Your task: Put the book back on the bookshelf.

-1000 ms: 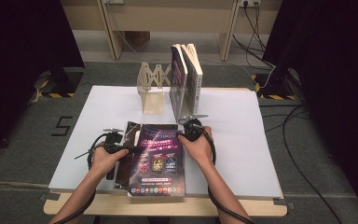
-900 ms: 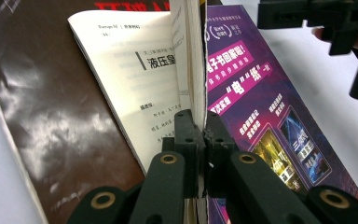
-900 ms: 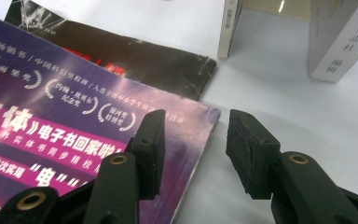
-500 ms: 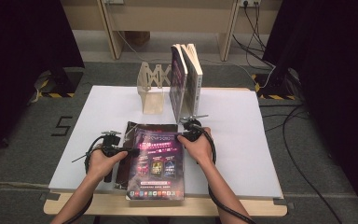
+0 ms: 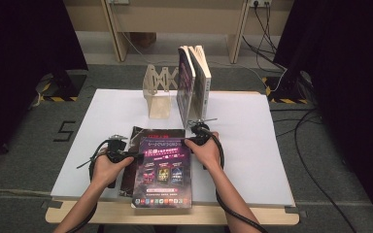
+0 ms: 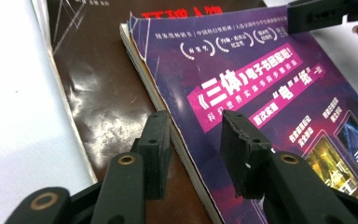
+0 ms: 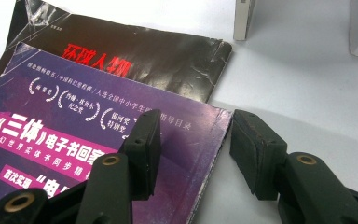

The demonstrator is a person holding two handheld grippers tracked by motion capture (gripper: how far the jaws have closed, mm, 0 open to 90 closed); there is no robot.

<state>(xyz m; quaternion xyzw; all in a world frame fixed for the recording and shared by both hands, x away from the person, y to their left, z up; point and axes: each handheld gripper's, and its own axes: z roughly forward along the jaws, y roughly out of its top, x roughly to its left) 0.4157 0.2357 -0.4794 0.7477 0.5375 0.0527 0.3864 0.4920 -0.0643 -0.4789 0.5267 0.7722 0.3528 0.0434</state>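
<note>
The purple book (image 5: pixel 162 170) covers most of the dark magazine (image 5: pixel 132 145) beneath it. In the left gripper view the book's lower part runs off the frame. In the high view each hand (image 5: pixel 108 164) hides its gripper's jaws, and the cover print is too small to read.

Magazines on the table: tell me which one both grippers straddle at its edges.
The purple magazine, lying flat on top of the dark brown one. The left gripper and right gripper straddle its opposite edges; two others stand upright in the rack.

Bright table, dark surround, cover glare
</note>
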